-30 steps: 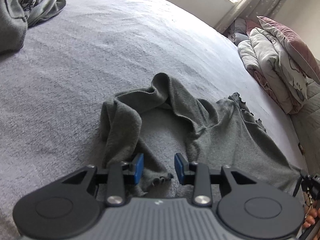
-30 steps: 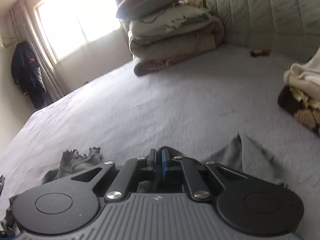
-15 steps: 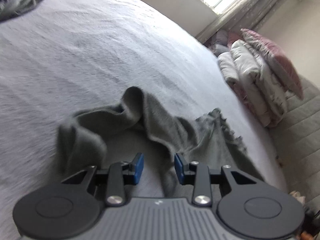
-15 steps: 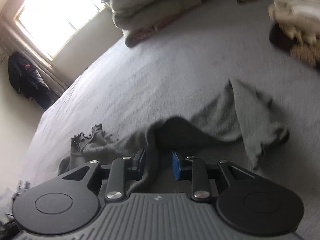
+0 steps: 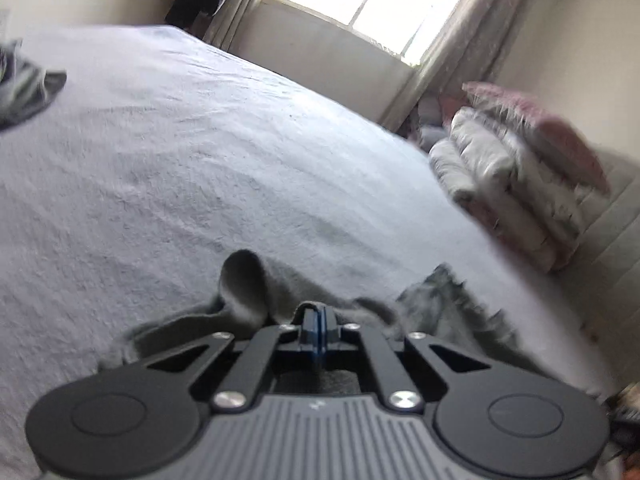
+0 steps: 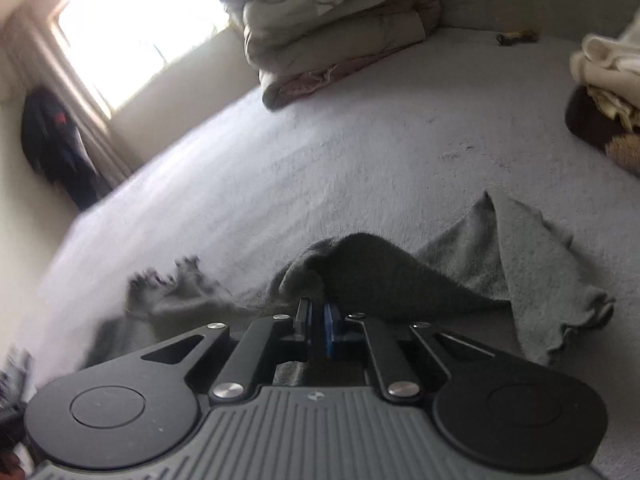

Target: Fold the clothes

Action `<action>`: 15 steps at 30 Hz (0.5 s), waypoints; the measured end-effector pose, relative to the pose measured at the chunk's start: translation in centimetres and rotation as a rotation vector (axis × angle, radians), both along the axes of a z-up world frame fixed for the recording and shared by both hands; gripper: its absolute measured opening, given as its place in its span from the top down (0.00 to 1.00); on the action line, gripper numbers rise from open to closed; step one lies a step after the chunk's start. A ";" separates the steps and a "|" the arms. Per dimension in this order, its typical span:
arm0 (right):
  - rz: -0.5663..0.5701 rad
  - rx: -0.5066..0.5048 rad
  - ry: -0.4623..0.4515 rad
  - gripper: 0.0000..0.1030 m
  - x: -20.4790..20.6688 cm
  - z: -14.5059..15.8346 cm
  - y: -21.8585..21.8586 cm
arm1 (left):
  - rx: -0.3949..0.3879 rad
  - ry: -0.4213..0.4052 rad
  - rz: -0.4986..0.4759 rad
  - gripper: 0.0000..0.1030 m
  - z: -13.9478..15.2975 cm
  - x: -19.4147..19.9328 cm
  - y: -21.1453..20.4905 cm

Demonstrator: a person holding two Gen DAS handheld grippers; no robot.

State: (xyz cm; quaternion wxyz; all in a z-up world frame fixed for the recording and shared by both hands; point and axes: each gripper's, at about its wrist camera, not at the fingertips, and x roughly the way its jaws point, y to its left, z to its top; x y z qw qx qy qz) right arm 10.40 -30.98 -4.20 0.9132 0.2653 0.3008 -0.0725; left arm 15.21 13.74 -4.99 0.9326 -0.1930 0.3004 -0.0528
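Left hand-held gripper (image 5: 319,326) clenched on grey garment (image 5: 244,288); right hand-held gripper (image 6: 318,326) likewise pinching cloth.

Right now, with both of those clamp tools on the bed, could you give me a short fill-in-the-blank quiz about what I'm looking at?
1. Both the left gripper and the right gripper are shut on the same ____ garment.
2. The garment lies on a pale grey ____.
3. Folded bedding is stacked near the window, with a ____ on top.

Missing words: grey; bed; pillow
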 end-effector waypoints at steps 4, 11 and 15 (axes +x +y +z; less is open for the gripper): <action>0.011 0.007 0.049 0.88 0.1 -1.0 0.7 | 0.022 0.033 -0.015 0.93 -1.1 0.2 -0.3; 0.025 0.060 0.064 0.69 -2.3 0.0 -0.5 | -0.057 0.070 -0.039 0.67 0.3 -1.7 0.6; 0.061 0.100 0.131 0.69 -4.3 -0.3 -0.7 | -0.099 0.139 -0.059 0.67 0.2 -4.0 1.5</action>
